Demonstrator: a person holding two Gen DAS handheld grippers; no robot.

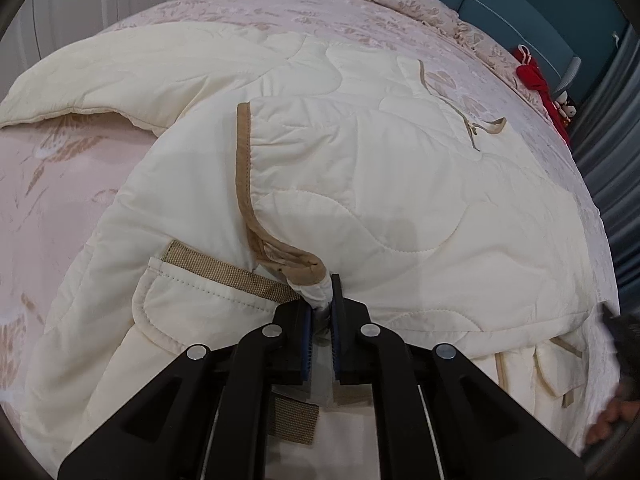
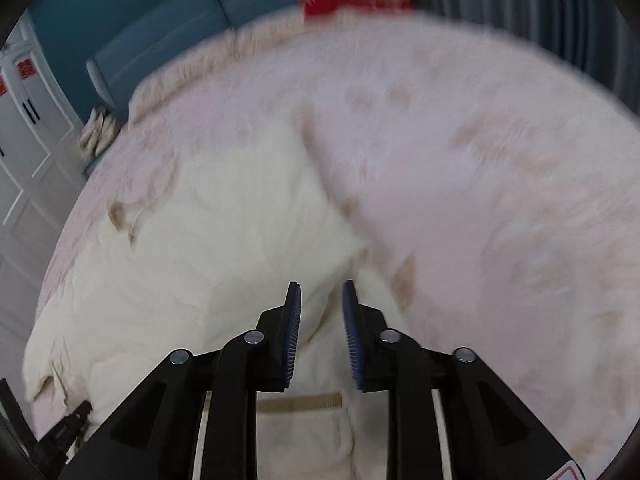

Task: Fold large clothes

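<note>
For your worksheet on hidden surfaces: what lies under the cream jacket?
The pink floral bedspread shows around the jacket and runs beneath it; whatever else lies under the jacket is covered.

— What can't you make out on the left wrist view?

— The left gripper (image 1: 322,304) covers the spot where the tan trim (image 1: 245,184) of the cream jacket (image 1: 360,184) ends, so the pinched part is mostly hidden. A hand (image 1: 610,420) at the lower right is cut off by the frame edge, with something dark and smeared above it.

— And the right wrist view?

— Smeared all over. The pink bedspread (image 2: 480,160) shows only vague tan blotches, and the red thing (image 2: 352,2) at the top is unreadable. Whether the right gripper (image 2: 320,292) touches the cloth under it — I cannot tell.
</note>
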